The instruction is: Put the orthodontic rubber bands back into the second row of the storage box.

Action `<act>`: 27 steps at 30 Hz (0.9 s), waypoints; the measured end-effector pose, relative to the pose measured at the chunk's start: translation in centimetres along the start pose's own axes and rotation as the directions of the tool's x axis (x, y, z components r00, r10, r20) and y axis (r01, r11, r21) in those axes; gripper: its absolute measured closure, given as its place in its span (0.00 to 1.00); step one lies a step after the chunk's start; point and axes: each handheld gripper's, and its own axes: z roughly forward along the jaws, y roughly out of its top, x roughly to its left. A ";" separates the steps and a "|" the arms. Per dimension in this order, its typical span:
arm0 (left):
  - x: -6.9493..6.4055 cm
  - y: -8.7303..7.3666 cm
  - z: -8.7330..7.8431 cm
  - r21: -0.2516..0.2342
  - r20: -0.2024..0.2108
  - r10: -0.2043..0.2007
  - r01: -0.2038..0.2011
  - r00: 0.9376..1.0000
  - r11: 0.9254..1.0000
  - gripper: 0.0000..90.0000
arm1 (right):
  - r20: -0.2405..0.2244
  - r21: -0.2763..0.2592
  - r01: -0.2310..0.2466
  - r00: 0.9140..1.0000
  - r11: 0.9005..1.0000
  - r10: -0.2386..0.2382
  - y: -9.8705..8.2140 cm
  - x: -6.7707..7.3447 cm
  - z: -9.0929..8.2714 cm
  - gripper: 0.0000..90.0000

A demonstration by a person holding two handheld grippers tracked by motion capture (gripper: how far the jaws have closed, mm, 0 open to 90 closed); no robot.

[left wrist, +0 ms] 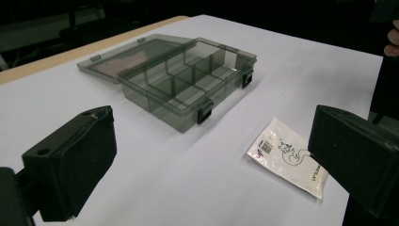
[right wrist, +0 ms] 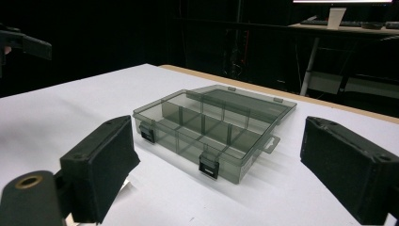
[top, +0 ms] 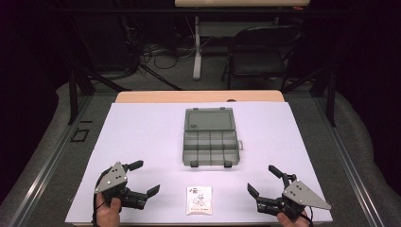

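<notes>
- Organizer box (top: pixel 210 141), smoky translucent grey plastic, sits open at the middle of the tabletop, a little to the far side; its lid (top: pixel 209 118) is folded back flat on the far side and touches the surface; the tray part is split into two rows of small compartments, all bare as far as the gripper views show; two dark latches hang on its near wall, and a small tab sticks out from its right edge
- tabletop (top: pixel 142 137), covered in white with a strip of pale wood showing along the far edge; it carries the box and the packet
- left gripper (top: pixel 138 178), held in a hand (top: pixel 108 211) at the near left corner; its jaws stand wide apart with nothing between them; it is well apart from the box
- right gripper (top: pixel 263 180), at the near right corner; its jaws are likewise spread wide and hold nothing; in its own view the box lies beyond the gap between them
- small white packet (top: pixel 199 200), flat on the tabletop near the front edge, between the two grippers and nearer than the box; a dark printed drawing and a small code mark its face; nothing touches it
</notes>
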 end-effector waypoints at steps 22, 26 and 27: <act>-0.8 2.3 5.0 0.162 0.099 -0.012 -0.005 0.995 0.987 0.05 | 0.006 -0.003 -0.003 1.000 1.000 0.003 -0.1 -0.1 0.1 0.11; -0.8 2.7 5.8 0.186 0.110 -0.010 -0.011 0.994 0.982 0.05 | 0.006 -0.002 -0.002 1.000 1.000 0.003 -0.1 -0.1 0.1 0.11; -0.8 2.8 6.0 0.192 0.114 -0.013 -0.009 0.993 0.981 0.05 | 0.007 -0.002 -0.002 1.000 1.000 0.002 -0.1 -0.1 0.1 0.11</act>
